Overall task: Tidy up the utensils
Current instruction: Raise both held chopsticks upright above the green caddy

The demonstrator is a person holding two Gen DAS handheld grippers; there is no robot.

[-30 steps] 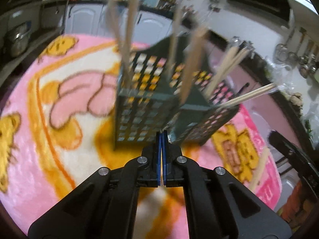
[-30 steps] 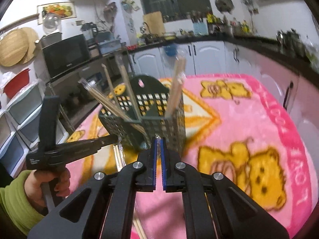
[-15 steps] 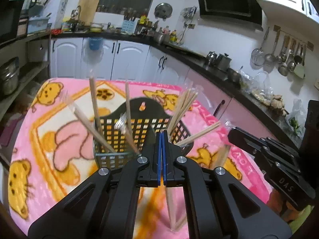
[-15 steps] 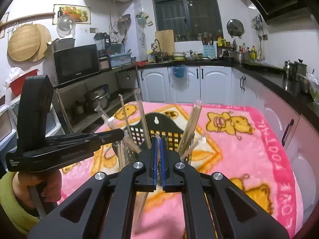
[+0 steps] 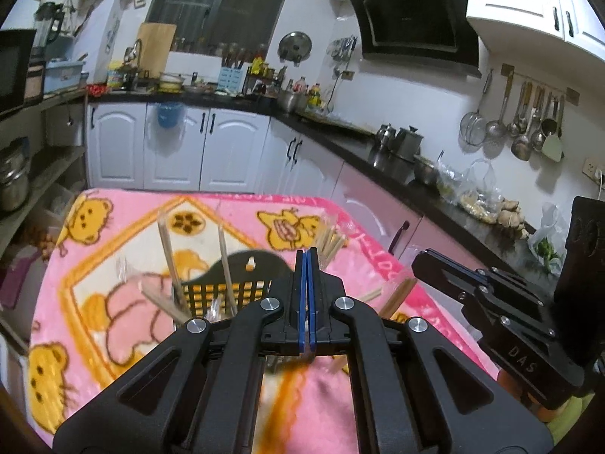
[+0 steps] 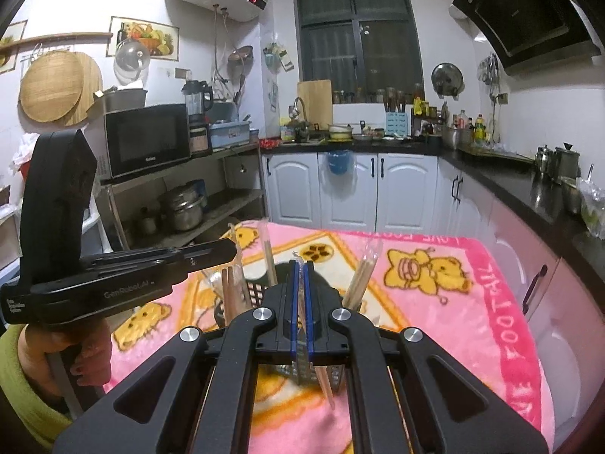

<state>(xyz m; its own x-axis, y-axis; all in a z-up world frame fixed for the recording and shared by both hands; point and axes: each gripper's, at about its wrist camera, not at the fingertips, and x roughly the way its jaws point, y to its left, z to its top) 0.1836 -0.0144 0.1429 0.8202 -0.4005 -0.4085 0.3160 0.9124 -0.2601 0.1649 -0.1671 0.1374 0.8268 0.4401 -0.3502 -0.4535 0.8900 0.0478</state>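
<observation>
A dark green slotted utensil basket [image 5: 227, 287] stands on a pink cartoon-bear blanket [image 5: 113, 340], with several wrapped wooden chopsticks [image 5: 170, 261] sticking up out of it. It also shows in the right wrist view [image 6: 257, 291], with chopsticks [image 6: 363, 276]. My left gripper [image 5: 306, 261] is shut and empty, raised above and behind the basket. My right gripper [image 6: 298, 268] is shut, also raised near the basket; a thin clear wrapped stick lines up between its blue pads, and I cannot tell whether it is held. A few loose chopsticks [image 6: 325, 386] lie on the blanket in front of the basket.
The blanket covers a table in a kitchen. White cabinets [image 5: 170, 147] stand beyond the far edge, a dark counter [image 5: 416, 174] runs along the right, and a shelf with pots [image 6: 181, 212] and a microwave [image 6: 147, 140] is on the left.
Both grippers have lifted and tilted up, away from the basket. The basket has sunk low in both views and the kitchen walls fill the upper part.
</observation>
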